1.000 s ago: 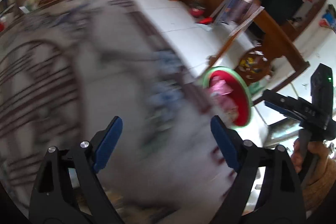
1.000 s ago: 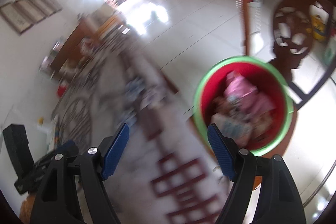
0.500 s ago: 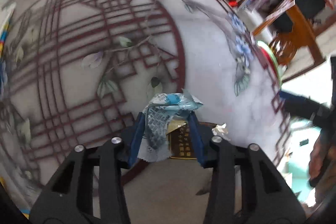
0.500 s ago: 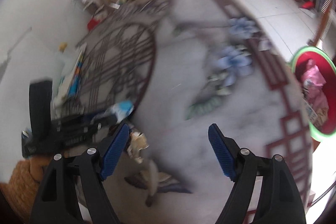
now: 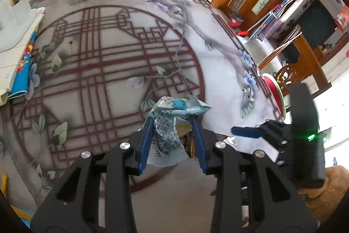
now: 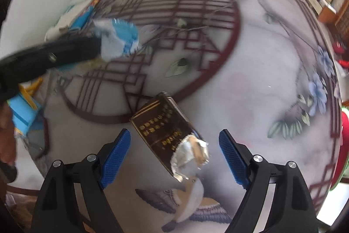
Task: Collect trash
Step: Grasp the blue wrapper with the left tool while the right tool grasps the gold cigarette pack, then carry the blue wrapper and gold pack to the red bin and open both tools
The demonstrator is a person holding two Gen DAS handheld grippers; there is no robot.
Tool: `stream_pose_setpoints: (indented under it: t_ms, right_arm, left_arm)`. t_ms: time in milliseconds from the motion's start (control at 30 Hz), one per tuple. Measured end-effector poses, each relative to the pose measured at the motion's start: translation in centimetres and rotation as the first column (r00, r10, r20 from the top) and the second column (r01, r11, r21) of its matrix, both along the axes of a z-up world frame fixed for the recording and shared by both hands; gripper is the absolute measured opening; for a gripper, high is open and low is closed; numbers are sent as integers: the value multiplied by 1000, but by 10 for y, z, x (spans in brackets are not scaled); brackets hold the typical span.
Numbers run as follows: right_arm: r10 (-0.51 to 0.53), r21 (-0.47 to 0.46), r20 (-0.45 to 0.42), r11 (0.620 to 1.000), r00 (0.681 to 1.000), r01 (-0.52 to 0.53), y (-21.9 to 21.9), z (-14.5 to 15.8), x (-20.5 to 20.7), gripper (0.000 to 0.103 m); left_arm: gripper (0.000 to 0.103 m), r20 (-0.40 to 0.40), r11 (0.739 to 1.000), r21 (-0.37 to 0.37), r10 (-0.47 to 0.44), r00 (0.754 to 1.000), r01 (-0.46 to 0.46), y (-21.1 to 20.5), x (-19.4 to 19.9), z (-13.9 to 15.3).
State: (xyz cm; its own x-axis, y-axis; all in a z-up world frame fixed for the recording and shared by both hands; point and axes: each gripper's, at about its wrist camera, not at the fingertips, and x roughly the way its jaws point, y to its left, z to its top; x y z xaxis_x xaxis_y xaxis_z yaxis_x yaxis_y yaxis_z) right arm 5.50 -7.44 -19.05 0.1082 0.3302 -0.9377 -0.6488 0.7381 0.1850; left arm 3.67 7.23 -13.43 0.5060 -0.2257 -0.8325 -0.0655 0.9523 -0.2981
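Note:
My left gripper [image 5: 172, 123] is shut on a crumpled blue-and-white wrapper [image 5: 168, 123], held just above the patterned table [image 5: 109, 80]. In the right wrist view the same wrapper [image 6: 117, 38] sticks out of the left gripper's black fingers [image 6: 54, 56] at the upper left. My right gripper [image 6: 174, 137] points down over a dark brown pack with gold print and a torn foil end [image 6: 163, 128]. Its jaws are opening, and the pack lies on the table between them, untouched by either pad. A red bin with a green rim [image 5: 272, 91] stands past the table's right edge.
Books and papers [image 5: 19, 54] lie stacked along the table's left side. A blue box [image 6: 21, 110] sits near the table's edge at the left. Wooden chairs [image 5: 290, 78] and cabinets stand beyond the bin [image 6: 344, 130]. A person's hand [image 5: 327, 189] holds the right gripper's handle.
The left gripper went from open to shut on the blue-and-white wrapper. The right gripper swung away from the red bin, across the table, to above the brown pack.

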Motion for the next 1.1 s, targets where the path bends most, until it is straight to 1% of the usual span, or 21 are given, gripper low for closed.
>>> stream_pose_setpoints:
  t_ms: [33,133,233,267,433,533,600,833,933,1100]
  right_arm:
    - [5,-3,4,1000,1000,-5,3,-2,-1,79]
    - [12,-17,4,1000,1000,-12,7,-5,-2,63]
    - [-2,12,4,1000,1000,2,3,2,-4,43]
    - [-18,33,5,999,1000,18,-1,6,-3,42]
    - [-132,140,38,982,990,126,-32,36,1,41]
    - [-217,205,63,958,974,200,-59,58,2,41]
    - [-258,230,69,944,964,236,-71,68,4,41]
    - [-371,274,84,901,925,337,-115,88,8,42]
    - [-423,287,85,878,902,384,-141,94,11,42]
    - [-491,292,90,845,867,448,-183,99,13,42]
  left_arm:
    - [35,8,1000,-1,3,1000,-3,1,-1,2]
    - [35,34,1000,3,12,999,-12,2,-6,9]
    - [35,64,1000,11,13,998,-14,-1,-7,19]
    - [35,78,1000,15,11,997,-12,-3,-7,23]
    - [35,136,1000,24,-11,991,8,-16,-5,42]
    - [35,160,999,24,-31,987,28,-26,-3,51]
    - [35,170,999,23,-43,984,39,-33,-1,55]
    - [35,192,995,16,-100,976,99,-66,11,64]
    - [35,195,992,15,-126,973,125,-80,17,66]
    - [35,196,984,0,-177,965,180,-118,34,68]
